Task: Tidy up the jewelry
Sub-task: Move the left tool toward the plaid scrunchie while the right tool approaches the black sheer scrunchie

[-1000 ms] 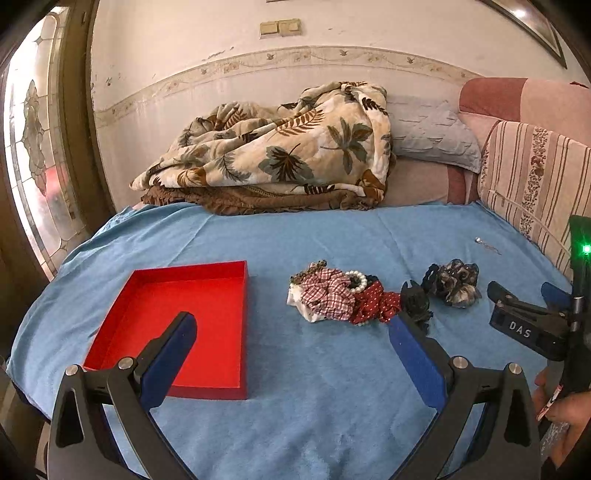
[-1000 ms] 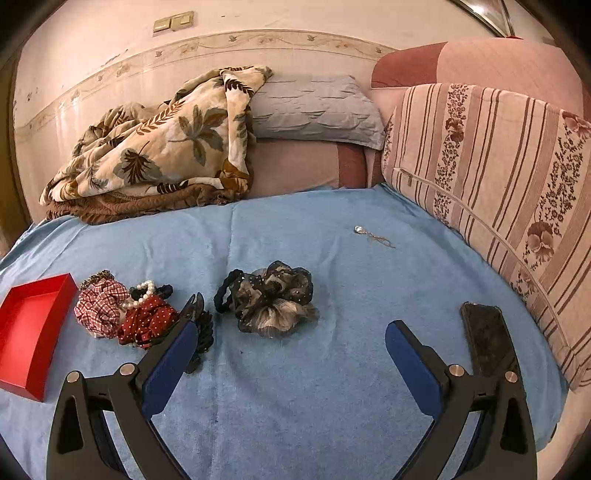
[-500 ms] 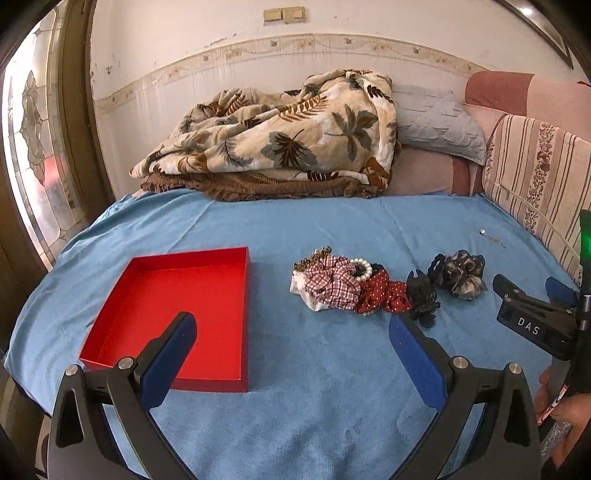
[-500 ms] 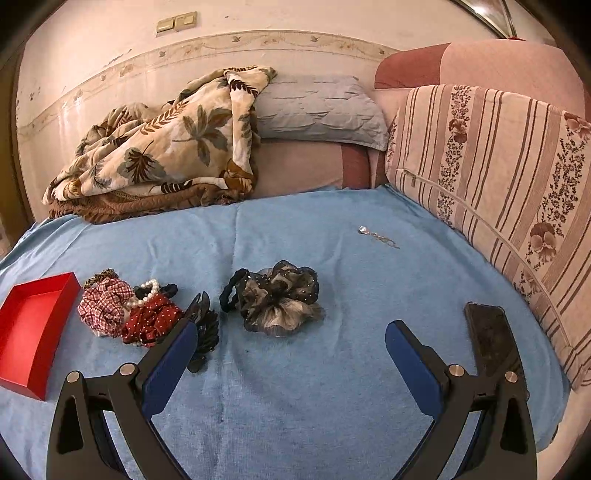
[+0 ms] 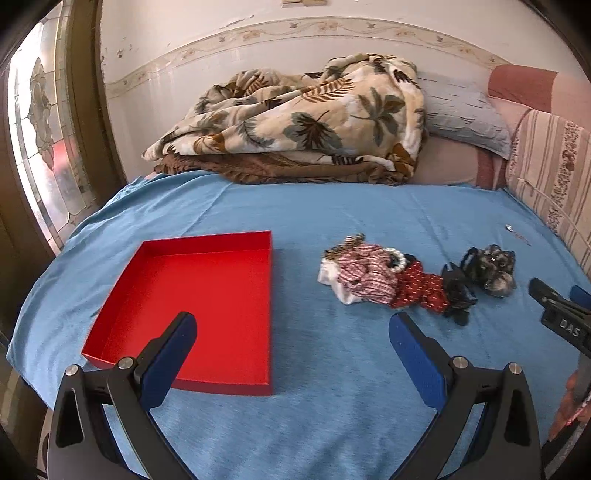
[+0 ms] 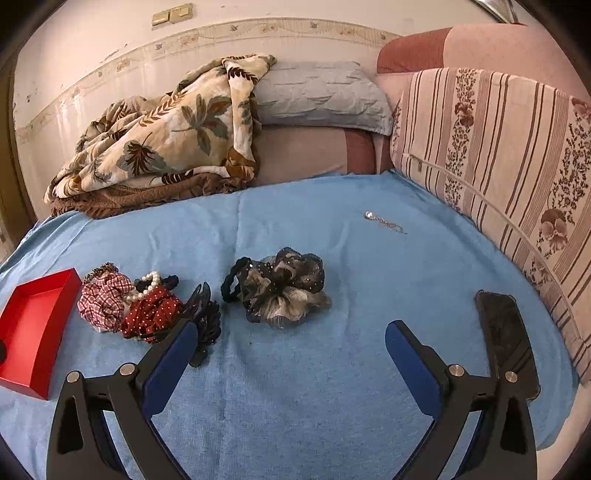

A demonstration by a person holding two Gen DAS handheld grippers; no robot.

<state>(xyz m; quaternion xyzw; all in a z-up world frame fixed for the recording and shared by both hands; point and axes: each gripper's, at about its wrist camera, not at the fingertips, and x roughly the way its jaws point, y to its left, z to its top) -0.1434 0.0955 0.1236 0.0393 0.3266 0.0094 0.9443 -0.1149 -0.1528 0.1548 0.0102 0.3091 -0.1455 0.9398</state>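
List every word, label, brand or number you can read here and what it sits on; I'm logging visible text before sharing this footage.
"DAS": white letters on the black body of the right gripper, seen at the right edge of the left wrist view.

No other text shows: the red open cardboard box, the black phone lying screen-up and the beige wall switch plates carry nothing readable.

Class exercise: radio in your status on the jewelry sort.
Left gripper open, right gripper open, both empty. Red tray empty; scrunchie pile and necklace on the bedspread. Path unobstructed.
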